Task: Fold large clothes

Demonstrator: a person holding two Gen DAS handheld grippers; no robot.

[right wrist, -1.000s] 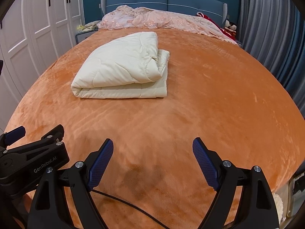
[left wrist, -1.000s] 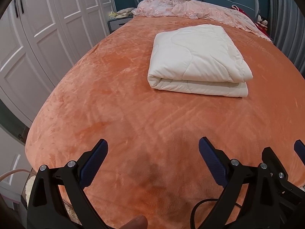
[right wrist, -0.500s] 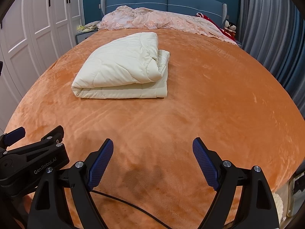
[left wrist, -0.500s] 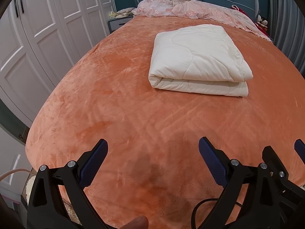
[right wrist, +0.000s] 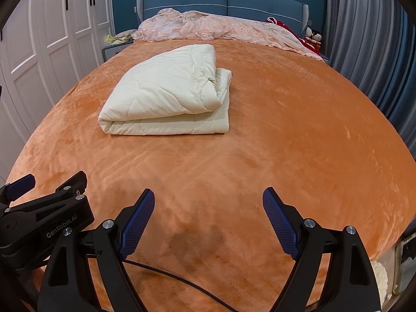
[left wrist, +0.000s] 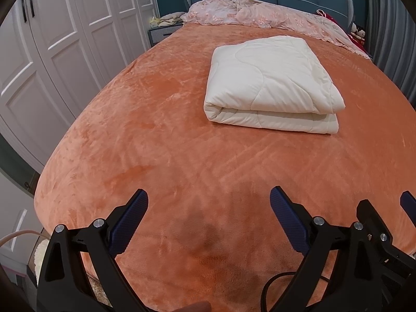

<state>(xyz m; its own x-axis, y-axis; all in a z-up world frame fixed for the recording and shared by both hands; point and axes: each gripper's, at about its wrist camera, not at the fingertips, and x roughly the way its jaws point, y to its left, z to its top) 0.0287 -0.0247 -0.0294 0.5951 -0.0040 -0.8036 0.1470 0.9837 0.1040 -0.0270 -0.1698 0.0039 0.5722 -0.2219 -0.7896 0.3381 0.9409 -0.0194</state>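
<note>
A cream quilted comforter [left wrist: 270, 85] lies folded into a thick rectangle on the orange plush bedspread [left wrist: 161, 135], past the middle of the bed. It also shows in the right wrist view [right wrist: 166, 96]. My left gripper [left wrist: 209, 205] is open and empty, hovering over the bed's near end, well short of the comforter. My right gripper [right wrist: 208, 202] is open and empty too, beside the left one, whose black body [right wrist: 44, 221] shows at the lower left of the right wrist view.
A pink floral blanket [right wrist: 208, 28] is bunched along the blue headboard [right wrist: 226, 0]. White wardrobe doors [left wrist: 52, 52] line the left side, grey curtains [right wrist: 364, 39] the right. A nightstand [left wrist: 161, 32] stands at the back left. A black cable [right wrist: 169, 275] trails below my right gripper.
</note>
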